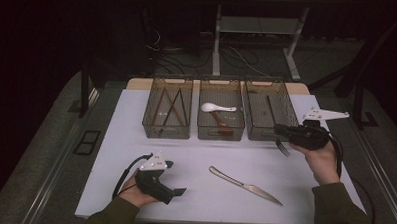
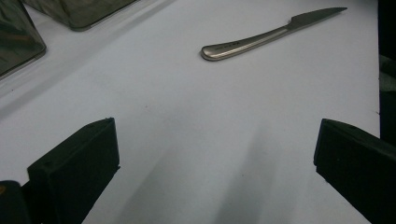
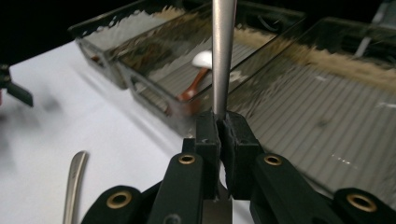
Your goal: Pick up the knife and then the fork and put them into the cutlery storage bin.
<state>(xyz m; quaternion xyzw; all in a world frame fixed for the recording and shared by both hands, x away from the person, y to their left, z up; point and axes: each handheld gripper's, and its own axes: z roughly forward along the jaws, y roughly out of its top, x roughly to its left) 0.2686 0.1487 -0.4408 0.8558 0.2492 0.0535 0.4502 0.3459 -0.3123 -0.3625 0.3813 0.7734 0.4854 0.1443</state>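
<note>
My right gripper [image 1: 278, 129] [image 3: 223, 120] is shut on a slim steel utensil [image 3: 223, 56], whose handle rises straight out of the jaws. I hold it at the front right corner of the right-hand basket [image 1: 287, 102] [image 3: 327, 98]. A steel table knife [image 1: 244, 185] [image 2: 271, 35] lies flat on the white table [image 1: 110, 154], blade toward the front right. My left gripper [image 1: 177, 192] [image 2: 215, 158] rests low at the front left, open and with nothing between its jaws, pointing toward the knife.
Three clear mesh baskets stand in a row at the back. The left basket [image 1: 167, 128] holds chopsticks. A white spoon [image 1: 217, 108] [image 3: 203, 58] and a brown-handled piece lie in the middle basket [image 1: 221, 133]. Table edges run close to both forearms.
</note>
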